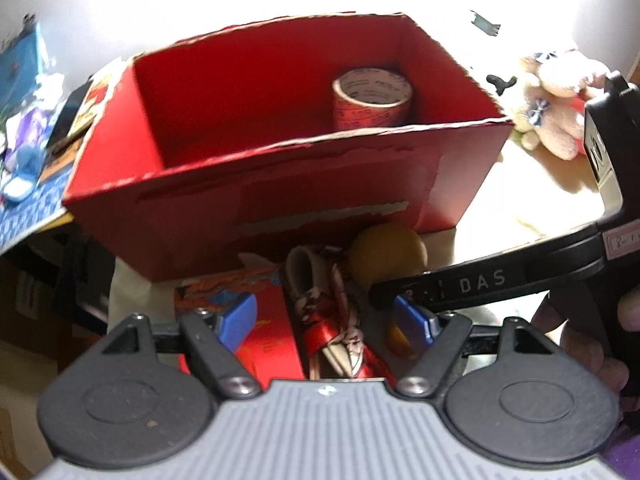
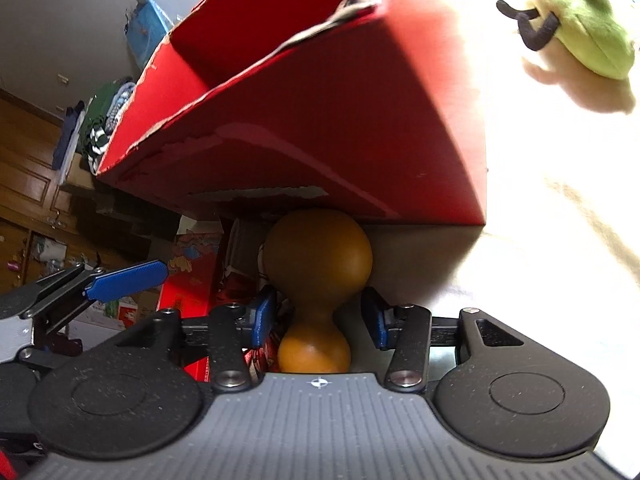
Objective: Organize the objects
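The right gripper (image 2: 319, 318) stood with its jaws wide apart around the narrow waist of a wooden gourd-shaped piece (image 2: 318, 268), the blue pads close on either side but not touching it. The piece lay on the table with its bigger round end against the near wall of the red cardboard box (image 2: 320, 128). The left gripper (image 1: 324, 318) also had its jaws spread wide, holding nothing, above a small shoe tied with red ribbon (image 1: 332, 312) and a red printed packet (image 1: 256, 320) just left of it. Both lay just in front of the box. Inside the box a roll of tape (image 1: 372, 98) stood near the far right corner. To the right on the pale table (image 2: 560, 260) sat a small plush bear (image 1: 556, 96) and a green plush toy (image 2: 584, 28).
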Tool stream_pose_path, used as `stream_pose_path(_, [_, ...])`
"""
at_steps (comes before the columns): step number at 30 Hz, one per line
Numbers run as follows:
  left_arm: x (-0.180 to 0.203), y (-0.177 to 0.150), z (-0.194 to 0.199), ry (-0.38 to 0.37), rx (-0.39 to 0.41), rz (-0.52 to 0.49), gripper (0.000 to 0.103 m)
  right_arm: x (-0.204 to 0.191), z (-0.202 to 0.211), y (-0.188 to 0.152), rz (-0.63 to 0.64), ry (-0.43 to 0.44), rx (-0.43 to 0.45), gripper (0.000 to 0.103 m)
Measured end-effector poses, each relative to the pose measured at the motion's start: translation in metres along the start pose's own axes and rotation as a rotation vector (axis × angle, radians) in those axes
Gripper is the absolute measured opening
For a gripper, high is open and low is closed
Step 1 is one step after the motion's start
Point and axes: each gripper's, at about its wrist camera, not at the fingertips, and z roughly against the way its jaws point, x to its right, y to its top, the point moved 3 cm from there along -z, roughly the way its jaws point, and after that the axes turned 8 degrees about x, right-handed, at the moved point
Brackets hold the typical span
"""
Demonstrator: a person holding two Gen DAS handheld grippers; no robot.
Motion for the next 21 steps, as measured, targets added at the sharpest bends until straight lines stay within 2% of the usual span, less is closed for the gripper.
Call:
stream_pose_path(9, [0.022,0.008,-0.001,-0.068,0.021,-0.050,0.077,0.029,0.033,-0.004,-0.059,-0.005,0.036,0.051])
stream_pose_path(15, [0.038,0.002,-0.009,-0.135,-0.011,-0.055,0.077,0.050,0.049,-0.010,-0.100,-0.023,0.043,0.051])
stream_pose_path(19, [0.052,0.001,-0.014,-0.167,-0.010,-0.068,0.076,0.058,0.056,-0.009,-0.109,-0.066,0.073,0.044])
stream_pose_path(21, [0.057,0.001,-0.018,-0.173,-0.013,-0.071,0.075,0.062,0.059,-0.009,-0.132,-0.050,0.078,0.044])
